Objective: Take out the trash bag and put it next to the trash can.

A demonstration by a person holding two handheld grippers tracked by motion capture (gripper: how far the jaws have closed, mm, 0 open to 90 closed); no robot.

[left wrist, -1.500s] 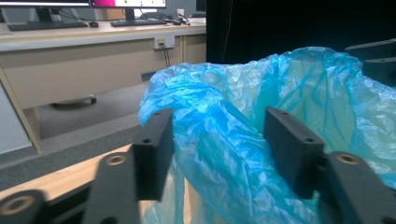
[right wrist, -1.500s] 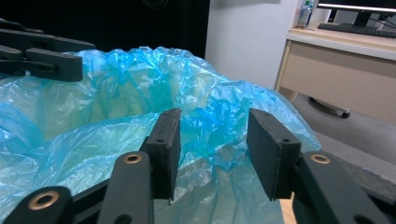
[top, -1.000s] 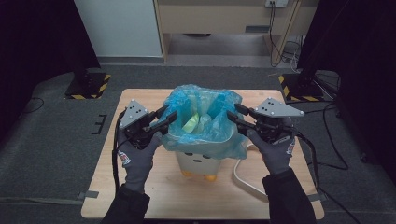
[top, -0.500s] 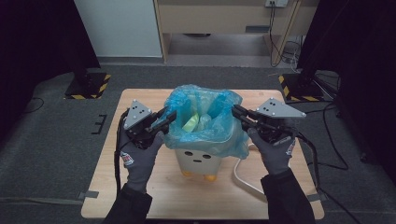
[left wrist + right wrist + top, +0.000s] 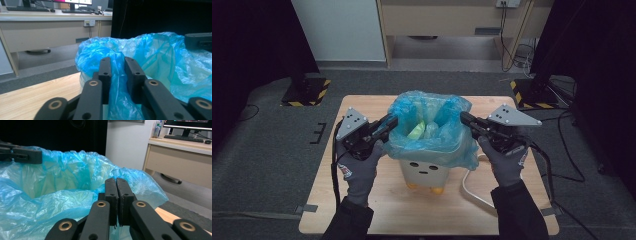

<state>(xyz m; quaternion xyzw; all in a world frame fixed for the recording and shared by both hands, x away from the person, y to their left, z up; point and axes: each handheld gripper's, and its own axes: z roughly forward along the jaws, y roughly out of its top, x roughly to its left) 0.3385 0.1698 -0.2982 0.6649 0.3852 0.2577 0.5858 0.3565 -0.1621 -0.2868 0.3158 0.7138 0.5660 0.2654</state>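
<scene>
**Both grippers on the bag's rim**

At the left edge of the bin's mouth, your left gripper point(image 5: 388, 124) has its jaws pinched onto a bunched fold of the thin, crinkled blue plastic bag point(image 5: 430, 131); the left gripper view shows the film squeezed between the two black jaws point(image 5: 117, 75). Opposite it, at the right edge, your right gripper point(image 5: 465, 119) has its jaws pressed almost flat together, and the right gripper view shows blue film point(image 5: 57, 195) just under and around the tips point(image 5: 116, 192), so it looks clamped on a thin bit of the rim there, though the pinched film itself is hard to make out.

The bag lines a small white plastic bin with a simple face and orange feet point(image 5: 426, 172), standing upright in the middle of the light wooden table point(image 5: 377, 210). The bag's collar is folded down over the bin's sides, and pale green items point(image 5: 416, 132) lie inside. A white cable point(image 5: 472, 192) loops on the table just right of the bin.
</scene>
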